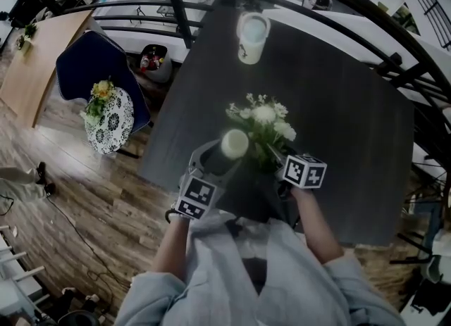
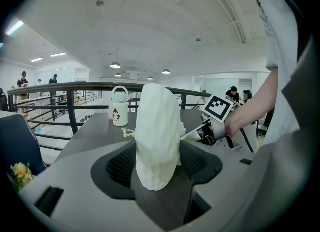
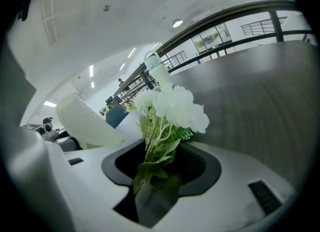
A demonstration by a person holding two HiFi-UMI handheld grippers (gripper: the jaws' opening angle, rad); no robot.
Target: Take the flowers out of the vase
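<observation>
Dark grey wood-grain table (image 1: 352,127), curved black railing (image 1: 177,8) behind it, brown plank floor (image 1: 91,198) below, navy chair (image 1: 84,64), pale wooden surface (image 1: 39,64) at left, white ceiling (image 2: 165,25) with round lamps (image 2: 115,65) lit.

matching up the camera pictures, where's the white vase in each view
Head view: the vase is just below centre, in the left tool.
Left gripper view: dead centre, between that tool's jaws.
Right gripper view: at the left, tilted, beside the flowers.
Shared landmark: the dark table.
</observation>
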